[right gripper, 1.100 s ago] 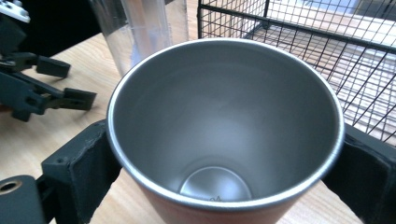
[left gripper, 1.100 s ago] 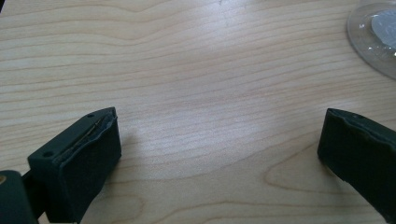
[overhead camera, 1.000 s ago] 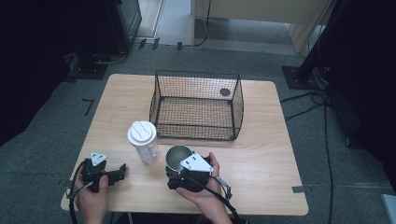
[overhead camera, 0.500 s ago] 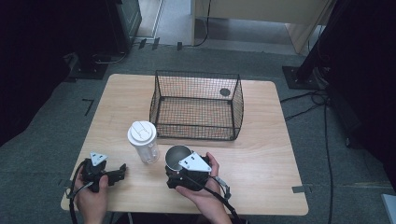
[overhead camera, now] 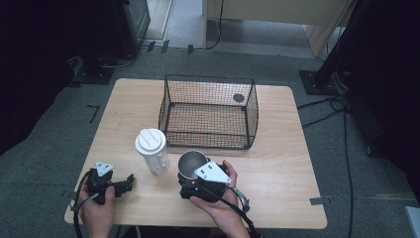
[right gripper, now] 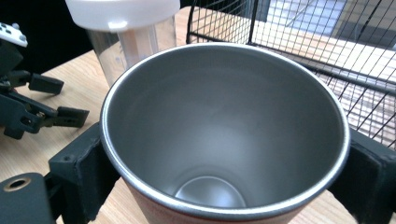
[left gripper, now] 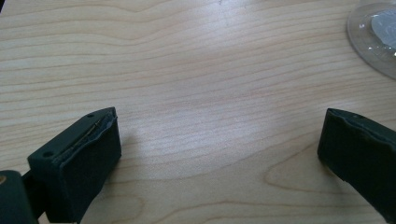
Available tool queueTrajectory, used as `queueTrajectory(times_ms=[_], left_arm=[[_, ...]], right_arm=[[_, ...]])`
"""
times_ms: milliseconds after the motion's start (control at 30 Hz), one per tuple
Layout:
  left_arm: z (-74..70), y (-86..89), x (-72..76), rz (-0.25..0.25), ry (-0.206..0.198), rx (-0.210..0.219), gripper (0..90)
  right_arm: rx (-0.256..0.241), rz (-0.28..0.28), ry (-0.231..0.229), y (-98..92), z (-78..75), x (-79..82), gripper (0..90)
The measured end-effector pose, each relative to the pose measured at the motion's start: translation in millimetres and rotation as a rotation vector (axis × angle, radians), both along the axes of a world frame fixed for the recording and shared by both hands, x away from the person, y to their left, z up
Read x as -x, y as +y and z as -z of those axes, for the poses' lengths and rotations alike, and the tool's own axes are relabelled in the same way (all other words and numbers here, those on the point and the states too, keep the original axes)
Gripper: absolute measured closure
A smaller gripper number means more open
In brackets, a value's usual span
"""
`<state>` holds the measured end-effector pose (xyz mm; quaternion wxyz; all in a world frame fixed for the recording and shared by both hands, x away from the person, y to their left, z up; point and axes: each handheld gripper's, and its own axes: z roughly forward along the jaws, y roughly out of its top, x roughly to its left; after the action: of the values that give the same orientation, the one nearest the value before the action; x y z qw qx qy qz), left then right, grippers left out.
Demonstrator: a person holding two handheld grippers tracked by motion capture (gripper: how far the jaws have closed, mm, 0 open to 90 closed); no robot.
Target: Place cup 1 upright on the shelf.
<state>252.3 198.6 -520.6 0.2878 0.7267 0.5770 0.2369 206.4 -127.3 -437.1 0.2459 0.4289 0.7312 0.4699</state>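
A steel cup (overhead camera: pixel 190 162) stands upright and empty near the table's front edge, just before the wire basket (overhead camera: pixel 208 111). My right gripper (overhead camera: pixel 191 177) is shut on the cup (right gripper: pixel 224 130), with one black jaw pressed to each side below the rim. A clear tumbler with a white lid (overhead camera: pixel 151 149) stands just left of the cup, and its lid (right gripper: pixel 122 13) rises behind the rim. My left gripper (overhead camera: pixel 128 182) lies at the front left corner, open, with bare wood between its jaws (left gripper: pixel 219 140). The tumbler's base (left gripper: pixel 373 37) shows at the upper right.
The black wire basket sits open-topped at the table's middle back, a small dark disc (overhead camera: pixel 238 97) near its far right corner. The wooden table (overhead camera: pixel 282 163) has bare room to the right. Cables (overhead camera: pixel 341 106) and dark stands lie on the floor around it.
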Motion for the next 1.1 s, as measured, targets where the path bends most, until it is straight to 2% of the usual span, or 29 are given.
queueTrajectory(times_ms=[433, 1000, 1100], left_arm=[[0.0, 0.0, 0.0, 0.0, 0.0, 0.0, 0.0], [0.0, -0.1, 0.0, -0.001, 0.0, 0.001, 0.0], [-0.1, -0.1, 0.0, -0.001, 0.0, 0.001, 0.0]], right_arm=[[-0.033, 0.026, -0.048, -12.2, -20.5, -6.2, 7.4], [-0.056, 0.068, -0.168, -30.5, -51.6, -20.7, 7.4], [-0.053, 0.07, -0.189, -32.1, -53.4, -23.2, 7.4]])
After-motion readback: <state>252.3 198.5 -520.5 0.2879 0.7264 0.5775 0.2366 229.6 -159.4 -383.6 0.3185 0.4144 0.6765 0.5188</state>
